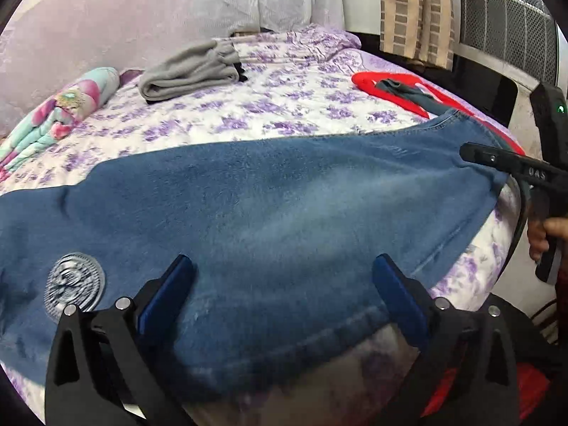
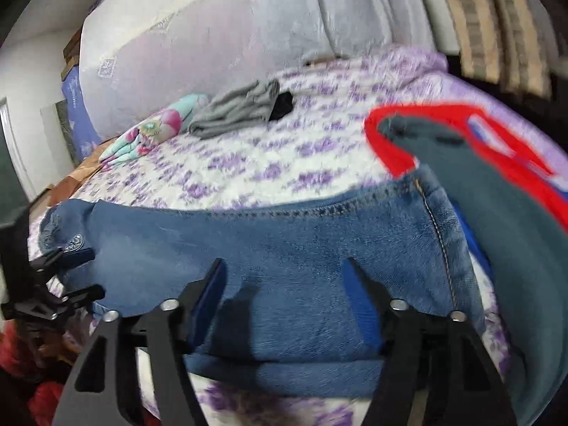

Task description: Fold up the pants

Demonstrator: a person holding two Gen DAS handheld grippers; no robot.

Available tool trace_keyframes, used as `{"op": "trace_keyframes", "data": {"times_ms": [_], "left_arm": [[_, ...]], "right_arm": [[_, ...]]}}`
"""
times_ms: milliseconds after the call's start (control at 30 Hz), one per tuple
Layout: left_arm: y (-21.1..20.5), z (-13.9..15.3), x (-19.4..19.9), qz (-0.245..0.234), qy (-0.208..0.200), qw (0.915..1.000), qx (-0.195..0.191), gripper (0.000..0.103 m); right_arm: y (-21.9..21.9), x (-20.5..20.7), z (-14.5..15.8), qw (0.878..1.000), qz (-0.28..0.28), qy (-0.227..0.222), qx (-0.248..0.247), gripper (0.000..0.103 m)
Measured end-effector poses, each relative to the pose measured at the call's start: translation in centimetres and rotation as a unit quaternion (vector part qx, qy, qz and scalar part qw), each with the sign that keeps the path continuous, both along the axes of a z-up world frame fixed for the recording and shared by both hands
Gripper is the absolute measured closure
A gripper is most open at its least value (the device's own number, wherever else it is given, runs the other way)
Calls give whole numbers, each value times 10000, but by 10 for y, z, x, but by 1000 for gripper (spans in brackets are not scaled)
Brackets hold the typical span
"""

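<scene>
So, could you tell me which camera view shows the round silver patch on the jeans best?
The left wrist view: the round silver patch sits close and sharp on the jeans, just left of the left gripper. The right wrist view shows it only small and blurred, far left.

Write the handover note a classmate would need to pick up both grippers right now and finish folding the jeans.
Left gripper: open, over the near edge of the blue jeans, holding nothing.
Right gripper: open, above the jeans' seamed end, also holding nothing.
The jeans lie lengthwise across the front of the floral bed, apparently already doubled leg over leg.
Grey folded clothes sit at the back; a red and teal garment lies beside the jeans at the right gripper's end.
Left to do: probably grasp one end, fold it over the other, then smooth.
</scene>
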State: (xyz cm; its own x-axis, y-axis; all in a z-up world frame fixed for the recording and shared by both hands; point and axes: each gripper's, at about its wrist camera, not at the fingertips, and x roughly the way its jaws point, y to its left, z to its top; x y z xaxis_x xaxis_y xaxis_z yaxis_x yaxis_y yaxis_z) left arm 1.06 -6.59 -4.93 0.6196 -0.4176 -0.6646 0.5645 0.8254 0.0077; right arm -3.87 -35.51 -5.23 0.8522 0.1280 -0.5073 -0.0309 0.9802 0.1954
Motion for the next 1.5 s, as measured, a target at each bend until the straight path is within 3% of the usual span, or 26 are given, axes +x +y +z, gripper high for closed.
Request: {"op": "trace_keyframes", "data": {"times_ms": [67,133,167,200,233,267,300,333,367,433,533,633,700,767,800,833,933,1067,1300,1400,1500], "left_arm": [[18,15,-6,186,-166,9995,-201,5],[46,32,-6,657,-506,9957,-419,5],[59,37,0,839,-517,9937,-536,5],[71,38,7,988,-408,9922,-645,5],[86,33,21,1137,-40,9908,-727,5],[98,17,39,1312,516,9874,-716,5],[103,4,49,1328,759,9856,-725,5],[100,4,44,1311,480,9883,-607,5],[90,6,36,1370,228,9900,-241,5],[74,13,28,1262,44,9920,1,5],[62,38,22,708,-179,9964,-424,5],[42,56,38,670,-463,9965,-185,5],[29,48,68,630,-129,9979,84,5],[30,20,108,635,756,9948,263,4],[34,13,114,590,940,9937,168,4],[38,14,118,508,861,9950,2,4],[50,25,113,604,1050,9926,-108,4],[106,50,91,832,770,9910,-708,4],[179,36,60,1201,776,9838,-1079,4],[183,35,46,1332,512,9860,-868,4],[186,17,46,1512,502,9852,-627,4]], "right_arm": [[11,-7,6,9991,325,-213,164,25],[22,-7,11,9981,515,-344,53,9],[24,-6,10,9982,502,-318,-97,8],[27,3,3,9986,433,-149,-255,7],[26,13,-8,9989,360,144,-252,7],[23,17,-14,9989,359,225,-201,6],[24,14,-15,9989,378,51,-278,3],[28,11,-16,9983,411,-35,-406,3],[34,11,-17,9976,369,15,-591,3],[35,11,-16,9973,368,29,-636,4],[24,8,-8,9993,355,-60,-112,4],[16,4,5,9962,541,-270,626,4],[22,8,15,9921,847,-342,863,4],[42,14,20,9915,1099,-334,614,4],[51,17,18,9913,1194,-255,485,4],[59,21,15,9909,1274,-140,408,4],[74,29,4,9888,1427,109,425,4],[79,22,11,9879,1514,-115,323,4],[92,25,19,9828,1785,-112,451,4],[112,25,17,9793,2006,-67,254,4],[123,25,16,9771,2118,-36,183,4]]}}
